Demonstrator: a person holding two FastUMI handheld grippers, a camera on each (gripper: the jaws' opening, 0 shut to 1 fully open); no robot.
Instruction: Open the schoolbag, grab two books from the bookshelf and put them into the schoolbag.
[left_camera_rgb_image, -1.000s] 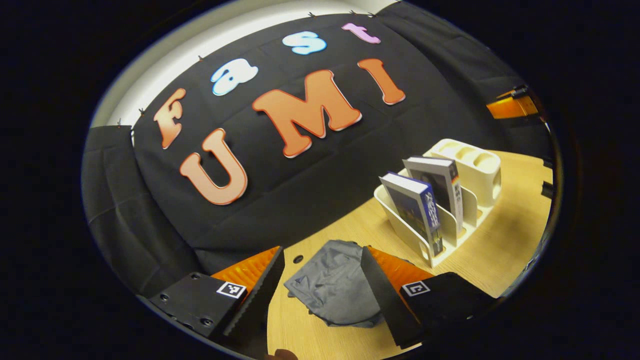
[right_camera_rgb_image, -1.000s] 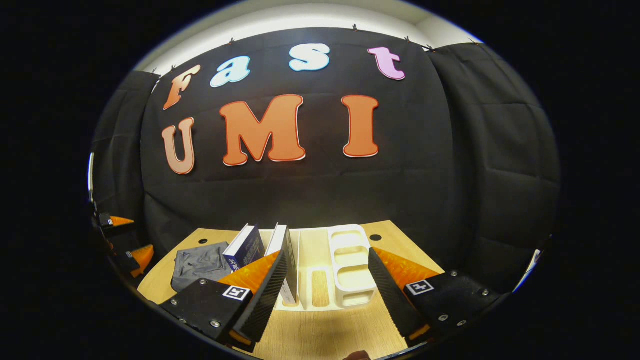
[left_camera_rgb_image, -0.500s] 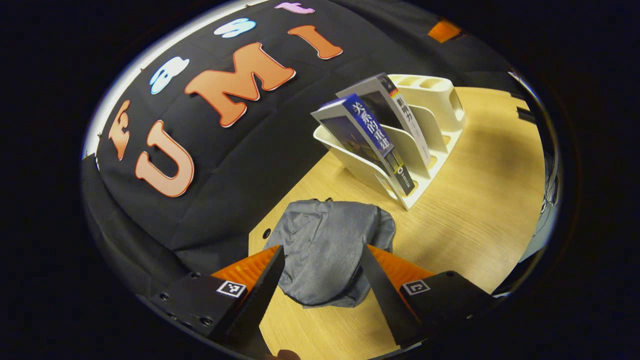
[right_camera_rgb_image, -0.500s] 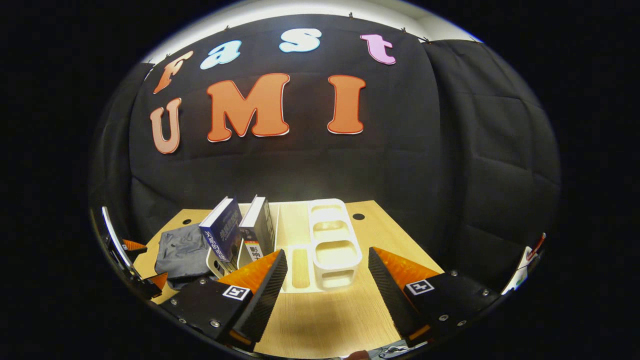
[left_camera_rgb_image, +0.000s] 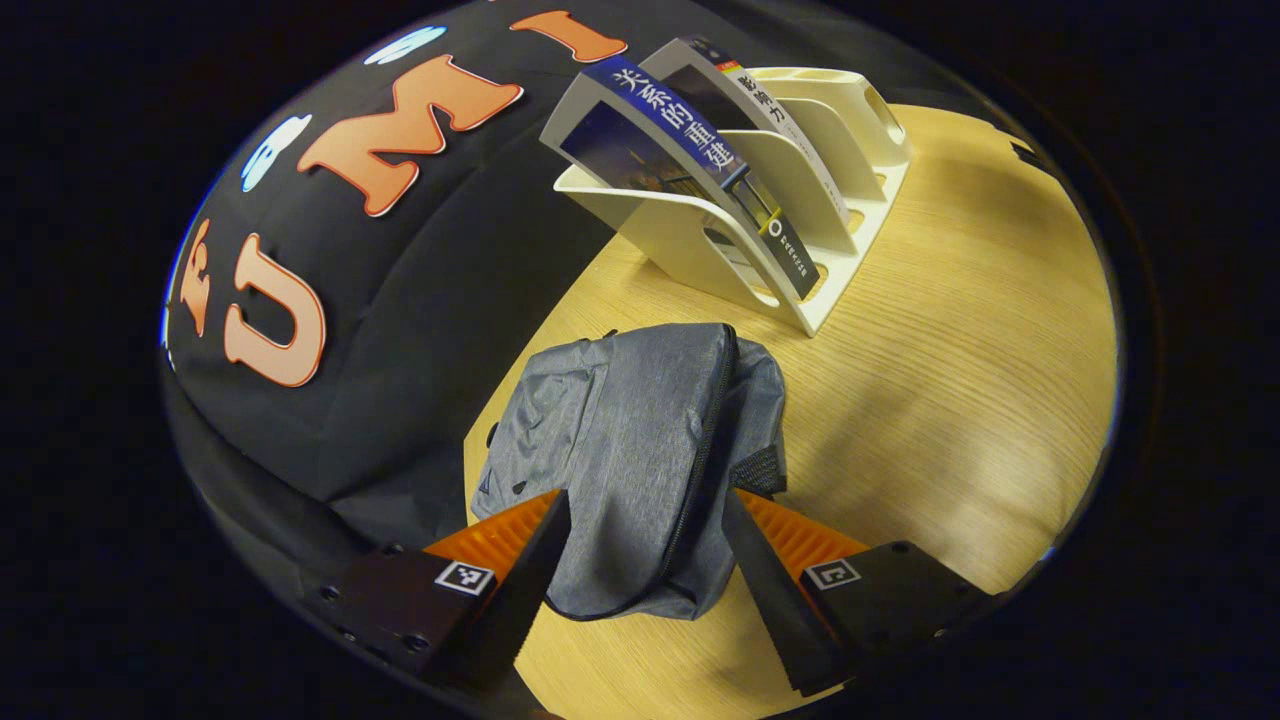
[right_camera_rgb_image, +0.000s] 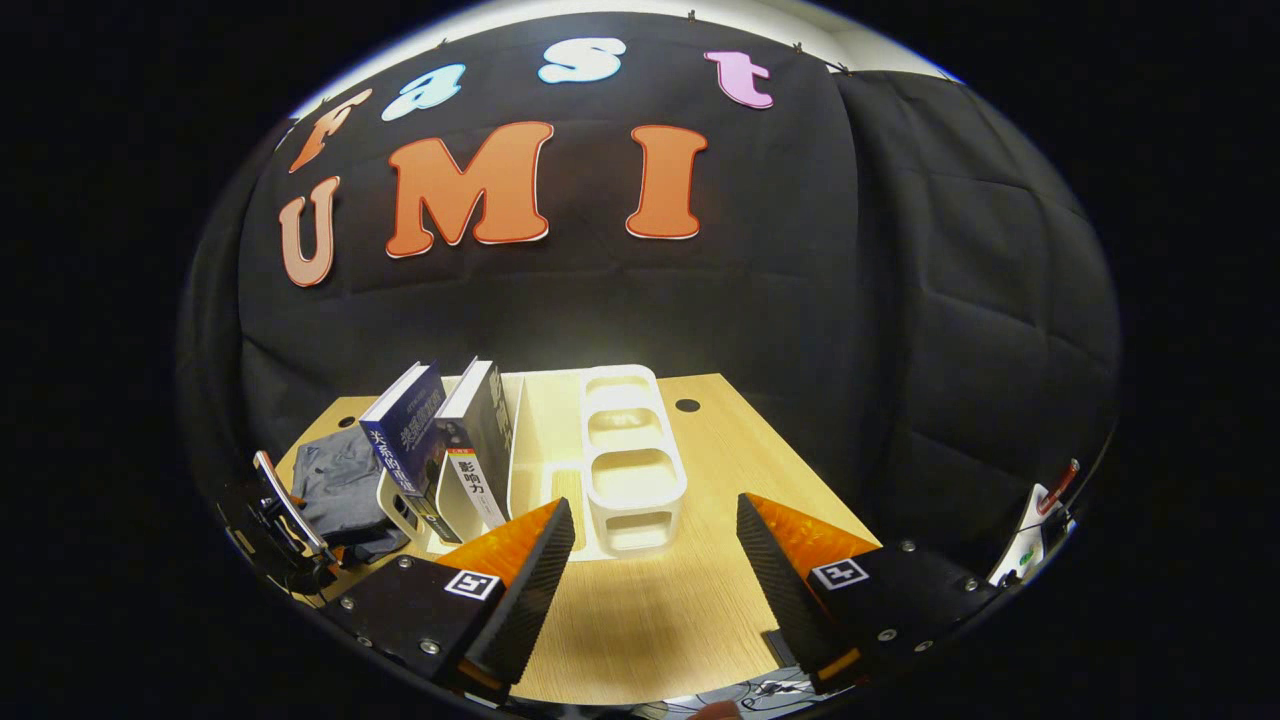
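Left gripper view gives us the left gripper (left_camera_rgb_image: 640, 545) spread wide above the grey fabric schoolbag (left_camera_rgb_image: 630, 440), whose near end lies between the two fingers without either one pressing on it. We see the schoolbag lying flat on the light wooden surface (left_camera_rgb_image: 950, 380), its dark zipper (left_camera_rgb_image: 705, 450) shut. At one o'clock from the schoolbag stands the white plastic bookshelf (left_camera_rgb_image: 800, 180), holding the blue-covered book (left_camera_rgb_image: 690, 150) and, just beside it, the grey-covered book (left_camera_rgb_image: 775, 115), both tilted. Right gripper view gives us the schoolbag at nine o'clock, the bookshelf with both books just right of it near the middle, and the right gripper (right_camera_rgb_image: 650, 550) spread apart, hovering over bare surface and pinching nothing.
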